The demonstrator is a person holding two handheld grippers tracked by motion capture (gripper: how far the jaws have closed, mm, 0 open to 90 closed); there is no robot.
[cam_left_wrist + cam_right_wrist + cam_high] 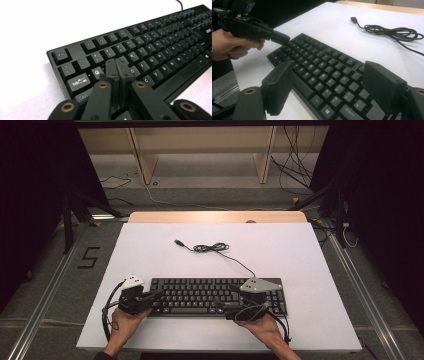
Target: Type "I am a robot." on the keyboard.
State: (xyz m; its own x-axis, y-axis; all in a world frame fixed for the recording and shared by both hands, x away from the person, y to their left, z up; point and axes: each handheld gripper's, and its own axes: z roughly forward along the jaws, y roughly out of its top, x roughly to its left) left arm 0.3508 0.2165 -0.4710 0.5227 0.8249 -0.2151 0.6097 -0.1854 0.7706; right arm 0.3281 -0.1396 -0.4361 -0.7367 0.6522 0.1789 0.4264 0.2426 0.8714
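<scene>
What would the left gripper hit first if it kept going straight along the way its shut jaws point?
Most likely the keyboard. The left gripper has its jaws pressed together and angled down over the left-hand letter keys, near W and E. How much gap remains above the keycaps is unclear.

You are looking at a black keyboard (140, 52) whose keys are showing "Esc" (61, 54), "Caps" (83, 97), "Q" (96, 72), "R", "T", "F", "V" and "C" in the left gripper view. At the left of the high view, a black "5" (89, 257) is standing on the grey floor.
</scene>
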